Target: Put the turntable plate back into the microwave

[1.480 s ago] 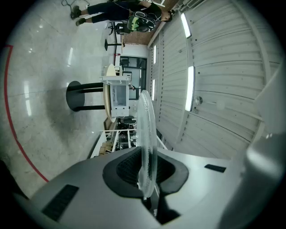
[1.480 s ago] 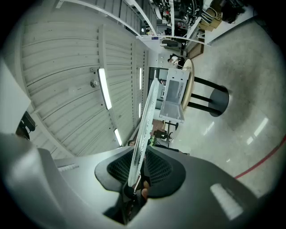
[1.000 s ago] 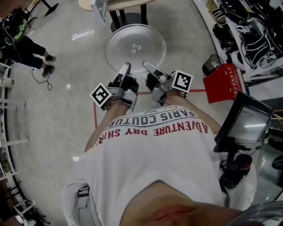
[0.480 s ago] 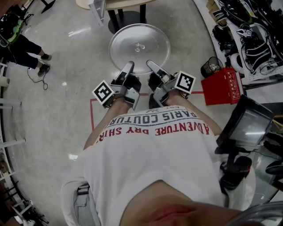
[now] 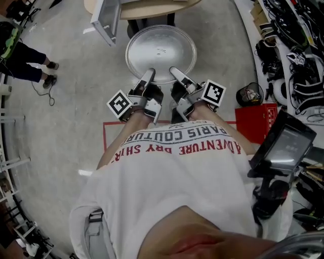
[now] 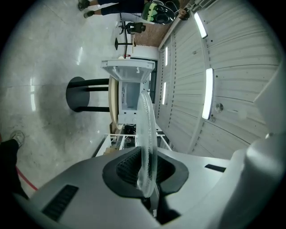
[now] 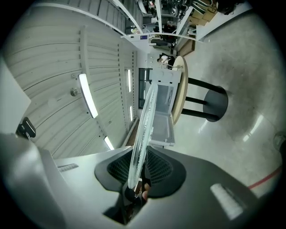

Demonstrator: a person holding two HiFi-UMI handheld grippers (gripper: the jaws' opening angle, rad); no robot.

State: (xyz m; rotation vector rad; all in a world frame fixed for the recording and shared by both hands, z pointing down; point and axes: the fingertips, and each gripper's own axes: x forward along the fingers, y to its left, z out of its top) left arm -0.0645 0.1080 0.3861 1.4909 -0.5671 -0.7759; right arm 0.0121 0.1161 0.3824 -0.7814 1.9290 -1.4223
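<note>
Right now my left gripper [image 5: 149, 75] is clenched on the near rim of the turntable plate [image 5: 161, 50]. In the left gripper view its ribbed black pads [image 6: 126, 166] press on both faces of the glass edge. My right gripper [image 5: 173, 71] is clamped on that same near rim just beside the left. In its own view the clear rim runs straight out from between the jaws, which bear on it from either side. So the plate hangs in the air in front of me, carried by both grippers and resting on nothing.

Below it lies the pale, glossy floor [image 5: 76, 101], with a red tape line [image 5: 104, 135] close to my feet. Beyond the plate's far rim stands a round wooden surface [image 5: 147, 6] on a black pedestal [image 7: 206, 105]. The microwave [image 7: 161, 91] sits at the near edge of that surface. Its white door [image 5: 105, 20] is swung open and reaches out past the edge toward me.

Off to my right a red box [image 5: 255, 119] sits on the floor beside cluttered shelving. A person [image 5: 23, 53] stands well away at my far left.
</note>
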